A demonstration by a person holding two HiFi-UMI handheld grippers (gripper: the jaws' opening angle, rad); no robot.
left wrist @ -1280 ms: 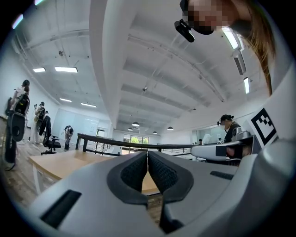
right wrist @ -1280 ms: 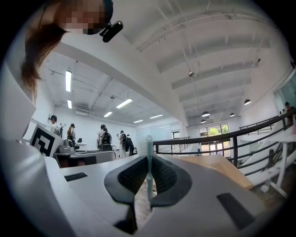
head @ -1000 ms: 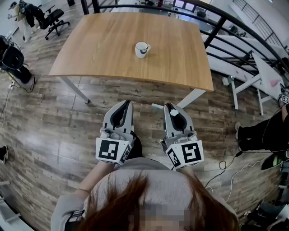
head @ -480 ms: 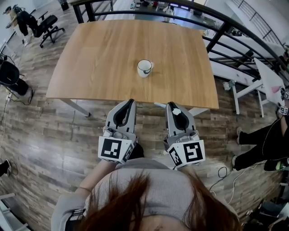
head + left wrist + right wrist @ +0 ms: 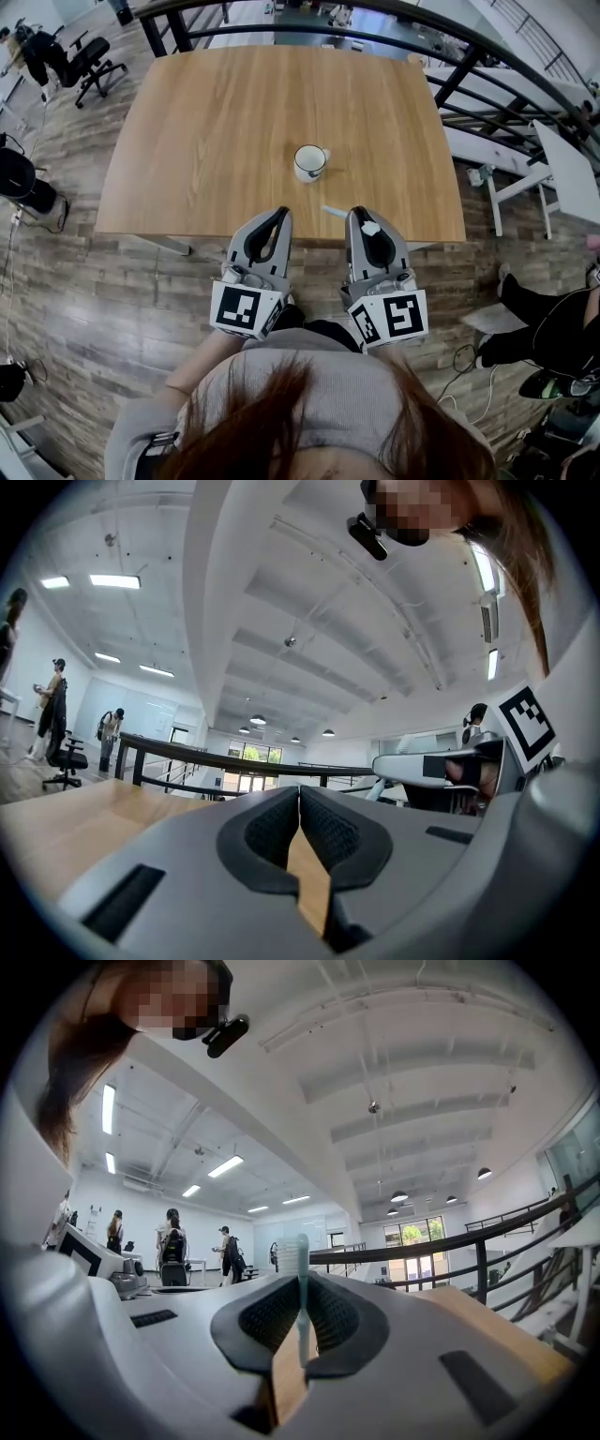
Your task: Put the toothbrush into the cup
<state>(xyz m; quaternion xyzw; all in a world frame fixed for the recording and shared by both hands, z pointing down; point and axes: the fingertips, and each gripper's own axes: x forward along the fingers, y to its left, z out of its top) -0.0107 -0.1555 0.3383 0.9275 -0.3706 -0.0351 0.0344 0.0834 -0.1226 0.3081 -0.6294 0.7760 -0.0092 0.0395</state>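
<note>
A: Well, your right gripper (image 5: 302, 1283) has its jaws nipped on the toothbrush (image 5: 298, 1252). The handle runs up between the pads, and the bristled head stands clear above them at centre frame

B: And your left gripper (image 5: 299, 791) has its jaws pressed together on nothing, so it carries no part of the job. In the head view both grippers sit just below centre, their tips at the near edge of the table (image 5: 206, 112)

A: The cup (image 5: 309, 161) stands upright a little above centre in that view, handle to the right. It's apart from the brush and up-frame of it, and it looks empty, with no brush in it

B: So I'd judge the pick-up done and the carry only partly done. What's left for you is to bring the brush over the cup's mouth, tip it down into the opening and let go; none of that has begun yet
</note>
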